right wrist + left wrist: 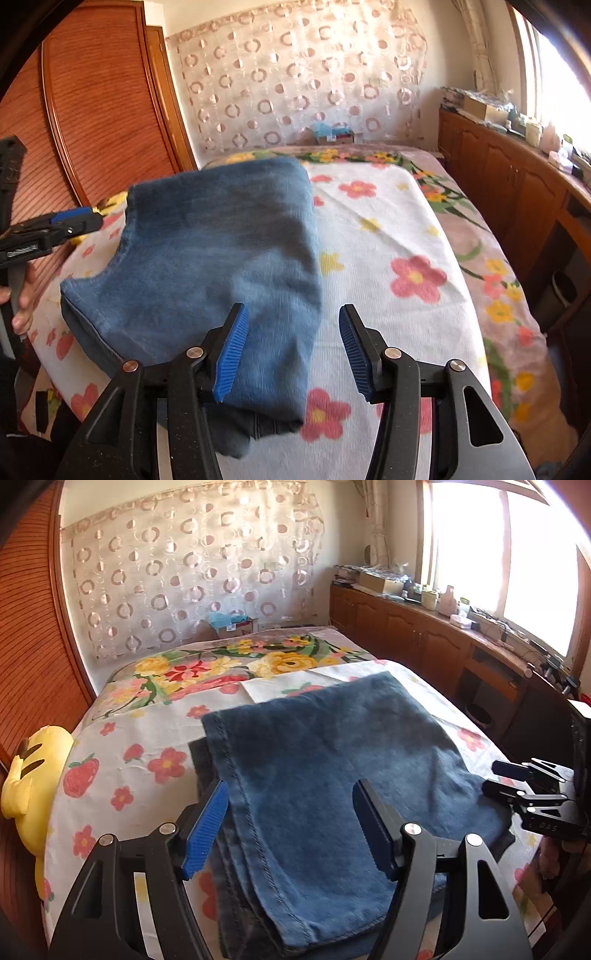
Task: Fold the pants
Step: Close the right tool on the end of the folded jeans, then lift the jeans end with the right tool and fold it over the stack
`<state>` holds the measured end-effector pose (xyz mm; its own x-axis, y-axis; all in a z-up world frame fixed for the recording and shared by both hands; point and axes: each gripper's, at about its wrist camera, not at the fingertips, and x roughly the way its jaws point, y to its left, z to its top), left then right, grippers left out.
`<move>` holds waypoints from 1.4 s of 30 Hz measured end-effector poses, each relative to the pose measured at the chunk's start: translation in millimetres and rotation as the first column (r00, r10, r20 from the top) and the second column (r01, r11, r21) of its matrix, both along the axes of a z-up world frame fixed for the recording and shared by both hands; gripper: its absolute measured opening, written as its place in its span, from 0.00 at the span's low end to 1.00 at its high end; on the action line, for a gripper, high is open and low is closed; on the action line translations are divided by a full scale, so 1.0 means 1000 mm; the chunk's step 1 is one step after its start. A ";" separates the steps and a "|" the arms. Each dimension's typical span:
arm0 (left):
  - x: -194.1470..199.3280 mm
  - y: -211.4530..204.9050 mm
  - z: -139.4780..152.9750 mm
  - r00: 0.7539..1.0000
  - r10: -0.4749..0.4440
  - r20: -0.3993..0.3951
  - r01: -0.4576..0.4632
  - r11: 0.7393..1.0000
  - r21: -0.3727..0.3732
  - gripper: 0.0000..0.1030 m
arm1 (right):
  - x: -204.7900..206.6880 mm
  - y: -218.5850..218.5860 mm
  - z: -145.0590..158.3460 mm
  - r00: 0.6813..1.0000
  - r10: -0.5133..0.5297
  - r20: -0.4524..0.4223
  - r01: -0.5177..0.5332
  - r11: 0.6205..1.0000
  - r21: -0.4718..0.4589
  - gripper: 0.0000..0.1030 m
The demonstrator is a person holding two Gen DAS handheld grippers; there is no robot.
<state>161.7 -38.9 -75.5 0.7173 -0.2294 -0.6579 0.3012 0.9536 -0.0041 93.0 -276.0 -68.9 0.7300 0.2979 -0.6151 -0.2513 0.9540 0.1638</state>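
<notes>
One pair of blue jeans (314, 760) lies folded in layers on the flowered bed (140, 734), towards its near edge. Two grippers present. Left gripper (290, 823): jaws wide apart over the denim, gripping nothing. Right gripper (293, 350): jaws parted, empty, at the jeans' right edge. One yellow plush toy (33, 775) at the bed's left edge.

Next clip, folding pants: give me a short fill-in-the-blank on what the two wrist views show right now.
1. The folded blue denim pants lie on a bedspread printed with ____.
2. The left gripper stands ____, its jaws not pressing the denim.
3. The right gripper has ____ pads.
4. At the bed's left edge lies a ____ plush toy.

Missing words: flowers; open; blue; yellow
</notes>
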 end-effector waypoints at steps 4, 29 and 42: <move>-0.009 -0.011 -0.010 0.999 -0.026 -0.026 0.026 1.000 0.001 0.69 | 0.000 0.004 -0.006 0.999 0.009 -0.031 -0.008 1.000 0.012 0.51; -0.024 -0.034 -0.058 0.992 -0.069 -0.104 0.071 0.997 0.015 0.70 | 0.007 0.007 -0.011 0.996 0.049 -0.074 -0.047 0.999 0.023 0.22; -0.056 0.033 0.009 0.999 0.027 0.020 -0.026 0.999 -0.044 0.70 | -0.006 0.048 0.078 0.981 0.145 0.127 -0.152 0.987 0.047 0.10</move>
<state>105.4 -6.0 -66.5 0.7368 -0.2384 -0.6327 0.2761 0.9603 -0.0403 87.2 -227.9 9.0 0.7442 0.4400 -0.5026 -0.4107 0.8948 0.1752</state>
